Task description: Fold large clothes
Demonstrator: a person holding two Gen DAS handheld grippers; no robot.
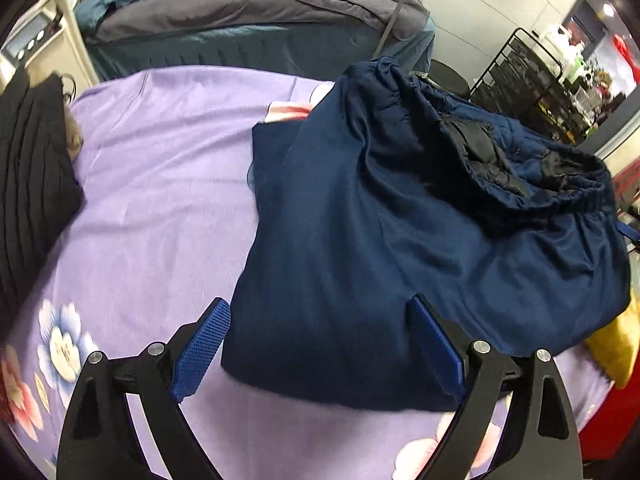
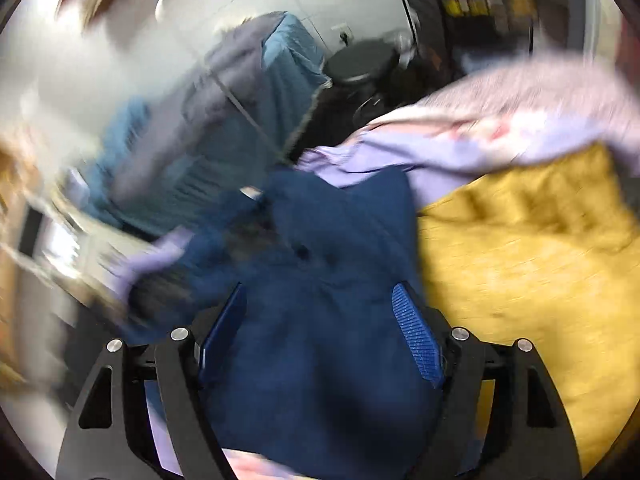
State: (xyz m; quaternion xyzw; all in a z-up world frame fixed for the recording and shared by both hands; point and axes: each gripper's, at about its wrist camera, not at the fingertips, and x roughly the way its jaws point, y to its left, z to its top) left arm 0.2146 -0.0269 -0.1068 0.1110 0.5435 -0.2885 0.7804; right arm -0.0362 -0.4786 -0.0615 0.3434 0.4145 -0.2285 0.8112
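Note:
A navy garment (image 1: 384,216) lies folded on the lilac floral bedsheet (image 1: 160,184), its gathered waistband with dark lining bunched at the right. My left gripper (image 1: 320,320) hovers over the garment's near folded edge. Its blue pads (image 1: 204,344) stand wide apart and do not press the cloth. The right wrist view is heavily blurred. There my right gripper (image 2: 320,320) hangs over the same navy garment (image 2: 320,280) with its jaws wide. The cloth fills the space between its pads (image 2: 416,332), and no pinch shows.
A yellow cushion (image 2: 528,272) lies right beside the garment. A black ribbed cloth (image 1: 28,184) lies at the sheet's left edge. Behind stands a bed with grey and teal covers (image 1: 240,12). At the far right there is a black wire rack (image 1: 532,76).

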